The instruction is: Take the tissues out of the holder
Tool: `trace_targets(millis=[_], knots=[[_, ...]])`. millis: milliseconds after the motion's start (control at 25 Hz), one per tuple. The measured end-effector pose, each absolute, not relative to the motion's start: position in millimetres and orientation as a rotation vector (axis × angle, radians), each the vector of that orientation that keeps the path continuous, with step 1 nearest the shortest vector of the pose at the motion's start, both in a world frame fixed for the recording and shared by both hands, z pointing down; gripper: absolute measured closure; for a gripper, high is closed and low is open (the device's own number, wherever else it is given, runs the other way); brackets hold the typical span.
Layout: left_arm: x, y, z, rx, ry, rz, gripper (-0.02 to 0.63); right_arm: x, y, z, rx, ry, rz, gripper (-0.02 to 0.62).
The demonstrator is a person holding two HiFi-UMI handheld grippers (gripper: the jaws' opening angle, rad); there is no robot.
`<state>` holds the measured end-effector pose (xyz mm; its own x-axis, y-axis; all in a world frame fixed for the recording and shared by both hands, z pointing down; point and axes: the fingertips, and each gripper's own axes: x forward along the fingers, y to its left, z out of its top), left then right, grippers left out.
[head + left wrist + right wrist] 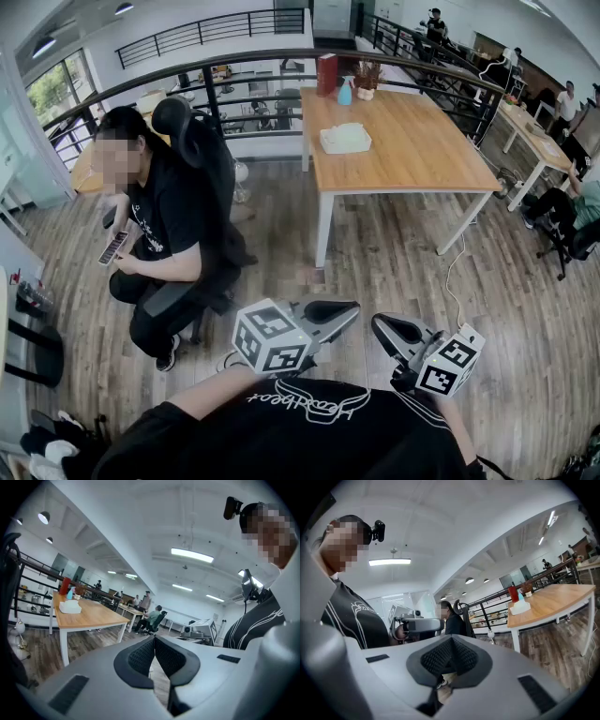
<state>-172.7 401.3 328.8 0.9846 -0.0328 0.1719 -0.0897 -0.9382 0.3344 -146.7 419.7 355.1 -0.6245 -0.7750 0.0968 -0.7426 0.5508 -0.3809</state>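
The left tongs (339,312) are pressed together: in the left gripper view their dark ribbed pads (140,656) meet at the tips with nothing between them. The right tongs (389,330) are likewise closed, their pads (436,658) touching at the tips and pinching nothing. Both are held roughly level and close to the wearer's black-shirted chest (309,431), low in the head view, tips turned toward each other and just apart, the marker cubes on the outer ends. Each gripper view catches the other tool and the wearer's torso behind it. The tissue holder (345,138), white with tissue showing at its top, sits well away from both tongs, on the wooden counter (412,155) toward its left part; it also shows small in the left gripper view (70,606) and the right gripper view (519,608). Beyond it, at the counter's far end, stand a red box (326,74) and a blue bottle (346,91). Left of the counter a seated person (155,225) in black leans in an office chair (202,150) with a phone (113,247) in hand, on the plank floor (394,262). A dark railing (234,66) curves behind.
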Motion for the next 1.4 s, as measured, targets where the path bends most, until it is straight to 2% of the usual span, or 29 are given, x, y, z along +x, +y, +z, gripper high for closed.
trace_targets(millis=[640, 1400], knots=[[-142.8, 449.3, 329.0, 2.795, -0.086, 0.239, 0.592, -116.9, 460.5, 350.4, -1.316, 2.685, -0.555, 0.580], [-109.7, 435.5, 347.7, 2.740, -0.056, 0.277, 0.592, -85.0, 456.6, 367.8, -1.274, 2.601, -0.629, 0.578]])
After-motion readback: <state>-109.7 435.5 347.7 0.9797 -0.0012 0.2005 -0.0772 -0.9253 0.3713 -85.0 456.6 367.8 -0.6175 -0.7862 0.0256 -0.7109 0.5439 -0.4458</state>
